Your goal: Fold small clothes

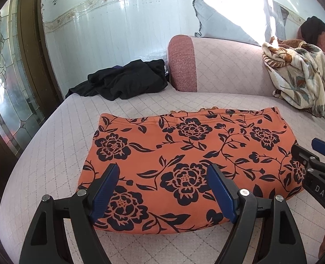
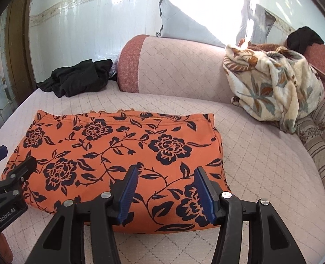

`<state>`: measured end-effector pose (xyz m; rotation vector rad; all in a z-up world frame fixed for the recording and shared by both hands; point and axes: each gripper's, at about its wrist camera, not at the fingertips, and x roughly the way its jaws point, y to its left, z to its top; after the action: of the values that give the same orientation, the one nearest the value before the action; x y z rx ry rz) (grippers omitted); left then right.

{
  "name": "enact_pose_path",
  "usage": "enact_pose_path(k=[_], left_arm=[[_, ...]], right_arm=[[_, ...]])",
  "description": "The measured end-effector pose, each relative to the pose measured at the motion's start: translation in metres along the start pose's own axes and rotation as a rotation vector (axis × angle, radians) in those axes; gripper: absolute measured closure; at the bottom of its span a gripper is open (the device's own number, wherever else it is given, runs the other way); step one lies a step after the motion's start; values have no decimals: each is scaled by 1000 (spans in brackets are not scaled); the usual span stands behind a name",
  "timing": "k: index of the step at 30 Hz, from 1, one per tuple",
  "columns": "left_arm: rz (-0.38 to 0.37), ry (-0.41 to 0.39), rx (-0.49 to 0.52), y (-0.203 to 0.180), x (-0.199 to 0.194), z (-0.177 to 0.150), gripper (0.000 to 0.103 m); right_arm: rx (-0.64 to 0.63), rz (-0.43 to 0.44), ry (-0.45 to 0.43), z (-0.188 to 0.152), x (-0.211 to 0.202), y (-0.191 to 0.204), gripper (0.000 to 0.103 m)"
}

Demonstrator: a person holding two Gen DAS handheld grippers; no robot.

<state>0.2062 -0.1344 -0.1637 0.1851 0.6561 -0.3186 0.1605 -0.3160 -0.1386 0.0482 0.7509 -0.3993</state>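
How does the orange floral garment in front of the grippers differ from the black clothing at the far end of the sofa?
The orange floral garment lies flat with straight edges and looks folded; the black clothing sits in a crumpled heap. The orange floral garment is patterned with dark flowers; the black clothing is plain. The orange floral garment lies just beyond both grippers' fingers; the black clothing lies far back, beside the sofa armrest. Both rest on the same quilted cover.

Daylight fills both views, bright and cool. A sun patch burns out the grey pillow [image 1: 217, 15] and glares on the tiled wall [image 1: 118, 30]. Fisheye bending curves the edges (corners vignette black). Focus stays sharp; shadows are soft.
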Motion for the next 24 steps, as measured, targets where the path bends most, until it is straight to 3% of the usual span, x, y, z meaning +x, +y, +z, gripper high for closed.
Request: enact_pose_path(k=[24], left_arm=[[4, 23, -20, 10, 7, 1, 21]], right_arm=[[7, 6, 11, 1, 2, -3, 46]])
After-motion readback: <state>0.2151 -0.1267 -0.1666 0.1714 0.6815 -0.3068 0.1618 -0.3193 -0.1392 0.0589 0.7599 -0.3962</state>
